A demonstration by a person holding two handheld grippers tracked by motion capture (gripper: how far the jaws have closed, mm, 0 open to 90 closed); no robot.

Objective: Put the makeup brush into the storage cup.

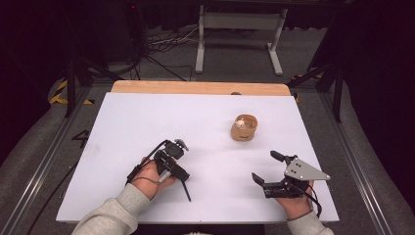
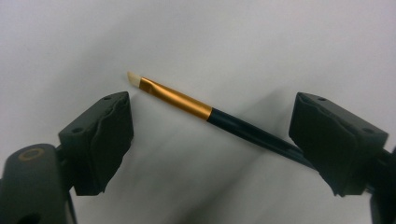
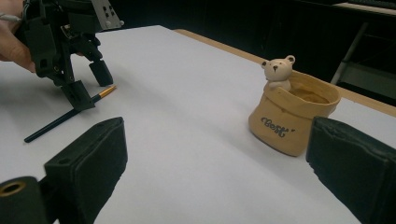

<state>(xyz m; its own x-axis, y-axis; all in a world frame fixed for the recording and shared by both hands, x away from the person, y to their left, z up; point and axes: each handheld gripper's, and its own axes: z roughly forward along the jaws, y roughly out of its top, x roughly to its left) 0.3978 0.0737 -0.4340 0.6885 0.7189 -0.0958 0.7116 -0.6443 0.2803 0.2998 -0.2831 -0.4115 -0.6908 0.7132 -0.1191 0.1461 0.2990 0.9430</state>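
You are lowering the open left tool point(image 2: 210, 135) astride the thin black gold-banded brush point(image 2: 201, 109); keep its handle centred, then close.

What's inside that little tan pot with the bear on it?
The bear peeks over the rim of the pot. Behind it shows a bare tan inner wall; the bottom is hidden by the pot's front wall, so anything lying low cannot be seen.

Thin brush point(image 2: 224, 122): glossy black handle, brushed gold metal ferrule, pale bristle tip. Matt, smooth white sheet point(image 1: 147, 127) beneath it; bare light wood edge point(image 1: 195, 87) beyond the sheet's far side. Tan sack-shaped ceramic pot point(image 3: 292, 119) on the sheet: smooth, satin glaze, cream bear figure at rim. Jaw pads: matt black, finely textured plastic.
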